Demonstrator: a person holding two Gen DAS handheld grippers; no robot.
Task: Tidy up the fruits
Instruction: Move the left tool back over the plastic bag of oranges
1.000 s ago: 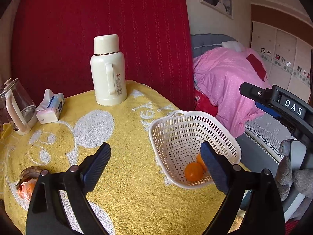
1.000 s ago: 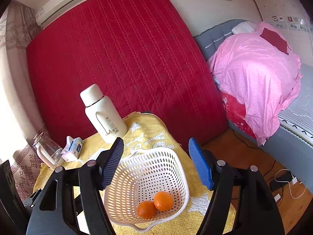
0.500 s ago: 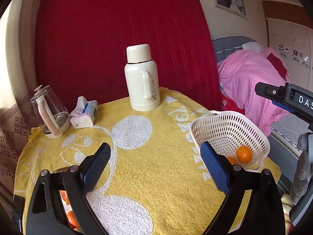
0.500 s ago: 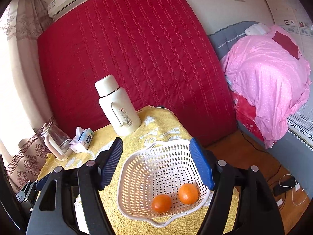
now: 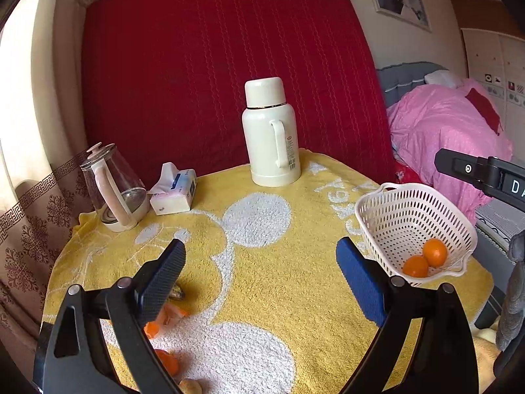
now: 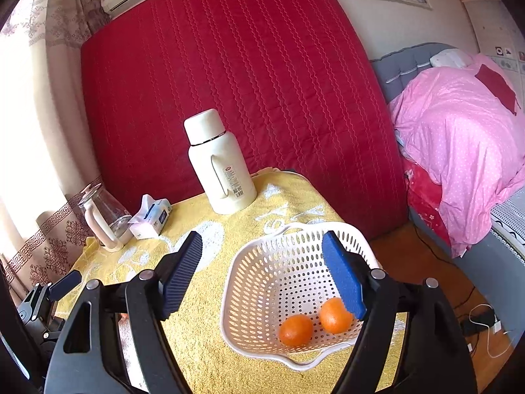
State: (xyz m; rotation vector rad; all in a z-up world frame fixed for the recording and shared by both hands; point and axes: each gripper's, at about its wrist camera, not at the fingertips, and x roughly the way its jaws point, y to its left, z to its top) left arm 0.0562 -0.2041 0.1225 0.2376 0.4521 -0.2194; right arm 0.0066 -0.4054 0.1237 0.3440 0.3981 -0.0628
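- Left gripper (image 5: 259,259): fingers spread wide, nothing between them; it hangs above the surface (image 5: 262,289), with the loose fruit at its 7 o'clock
- Right gripper (image 6: 262,272): fingers spread wide, empty, above the basket (image 6: 262,262) near the surface's 4 o'clock edge
- Risk: the loose oranges (image 5: 167,362) lie partly hidden behind the left finger, beside torn peel (image 5: 170,315); a blind descent could close on peel or squash soft fruit
- Risk: an orange is round and the towel (image 5: 295,262) is soft; a finger touching it off-centre could roll it toward the near edge and off
- Risk: the basket is light and sits at the edge; a nudge from either gripper could tip it to the floor
- Count, basket: two oranges (image 6: 295,330), touching or nearly so, at its near end
- Count, loose: at least two orange pieces at 7 o'clock; a brownish item at the bottom frame edge cannot be identified
- Count, other: one flask (image 5: 270,131) at 12 o'clock, one kettle (image 5: 111,190) and one tissue pack (image 5: 174,193) at 10 o'clock
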